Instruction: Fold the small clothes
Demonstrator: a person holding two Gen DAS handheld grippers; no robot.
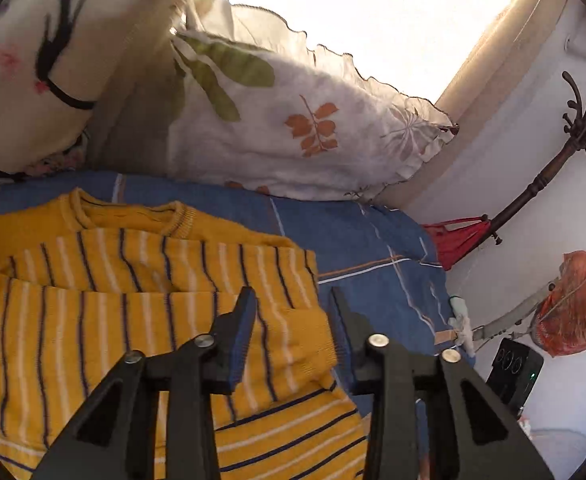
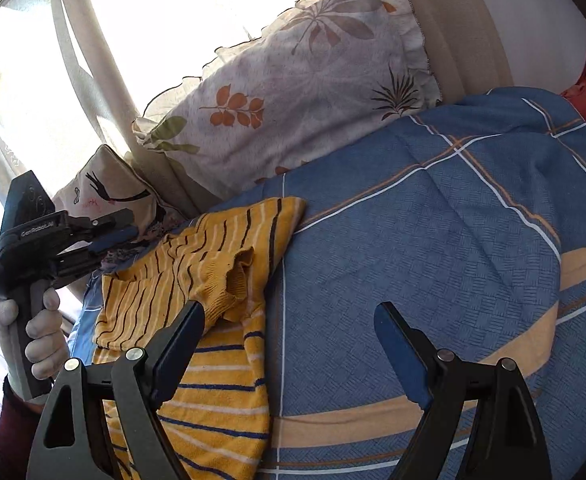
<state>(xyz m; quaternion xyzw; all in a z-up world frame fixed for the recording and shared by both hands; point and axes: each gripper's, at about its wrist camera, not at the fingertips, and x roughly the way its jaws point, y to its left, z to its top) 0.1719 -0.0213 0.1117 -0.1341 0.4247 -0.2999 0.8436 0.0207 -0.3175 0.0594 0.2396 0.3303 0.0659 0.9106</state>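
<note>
A small yellow sweater (image 1: 141,304) with dark and white stripes lies partly folded on the blue checked bedspread (image 1: 373,248); a sleeve is laid across its body, cuff (image 1: 313,344) toward the right. My left gripper (image 1: 293,300) is open and empty, just above the cuff. In the right wrist view the sweater (image 2: 197,300) lies at the left with the sleeve cuff (image 2: 233,280) on top. My right gripper (image 2: 293,312) is wide open and empty over the bedspread (image 2: 433,240), its left finger (image 2: 181,344) at the sweater's edge. The left gripper (image 2: 113,236) shows at far left, held above the sweater.
A leaf-print pillow (image 1: 293,120) and a bird-print cushion (image 1: 45,60) lean against the bright window behind the bed. A coat stand (image 1: 541,168), a red cloth (image 1: 457,240) and an orange bag (image 1: 573,304) stand right of the bed.
</note>
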